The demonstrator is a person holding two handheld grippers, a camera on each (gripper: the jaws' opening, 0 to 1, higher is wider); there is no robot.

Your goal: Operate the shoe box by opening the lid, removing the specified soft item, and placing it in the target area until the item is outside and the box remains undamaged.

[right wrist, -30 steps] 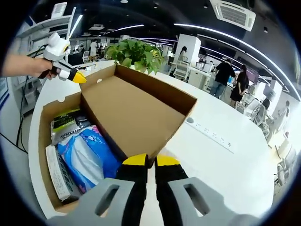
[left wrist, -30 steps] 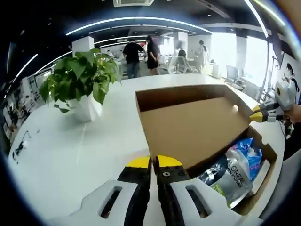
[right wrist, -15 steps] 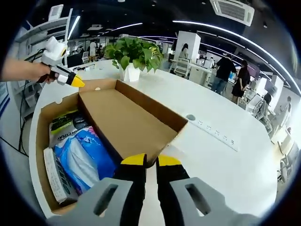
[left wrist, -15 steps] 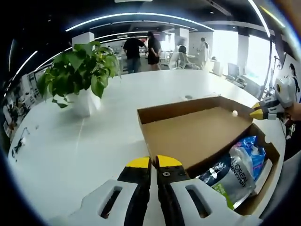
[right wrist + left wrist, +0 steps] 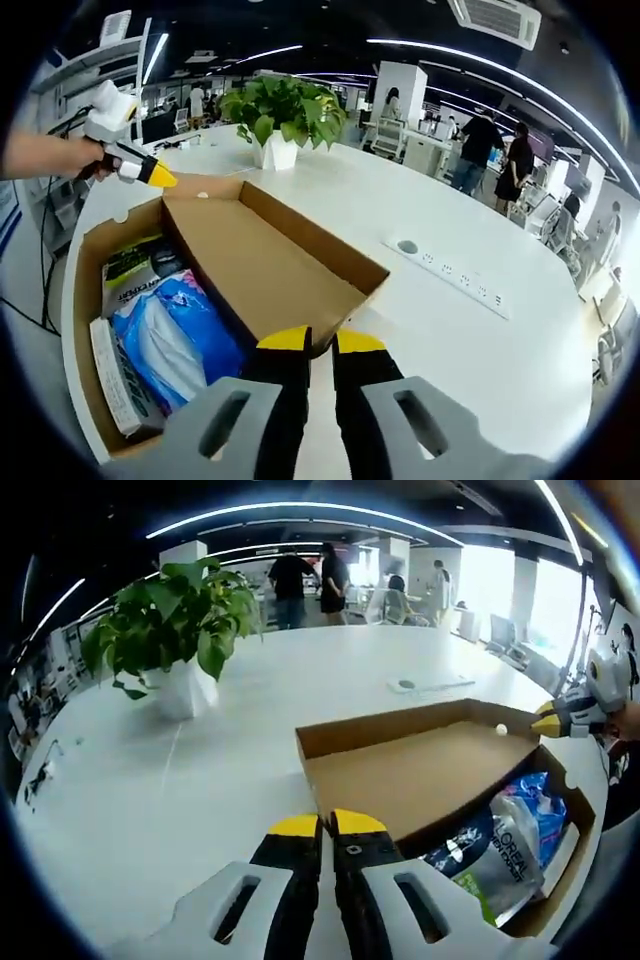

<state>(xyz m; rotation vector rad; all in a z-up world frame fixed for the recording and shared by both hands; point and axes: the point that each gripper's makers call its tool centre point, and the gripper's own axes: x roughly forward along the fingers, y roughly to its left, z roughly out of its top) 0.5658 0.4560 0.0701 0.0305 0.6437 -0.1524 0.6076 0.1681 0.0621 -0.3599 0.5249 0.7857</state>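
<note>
In the left gripper view, the left gripper (image 5: 328, 827) rises from the bottom centre with its yellow-tipped black jaws pressed together on the near edge of the brown cardboard lid (image 5: 420, 780) of the shoe box (image 5: 575, 840). The lid lies folded back, nearly flat, at centre right on the white table (image 5: 200, 780). To the lower right, the open box holds a blue and clear plastic soft pack (image 5: 500, 845). At the right edge the right gripper (image 5: 545, 725), held by a hand (image 5: 628, 720), touches the lid's far corner.

In the right gripper view, the right gripper (image 5: 320, 345) stands at bottom centre, its jaws likewise closed on the lid (image 5: 265, 265) edge. The box (image 5: 85, 300) sits at lower left with the soft pack (image 5: 165, 335) inside. The left gripper (image 5: 150, 177) shows at upper left, at the lid's far corner.

A green leafy plant in a white pot (image 5: 175, 655) stands in the upper left of the left gripper view.
</note>
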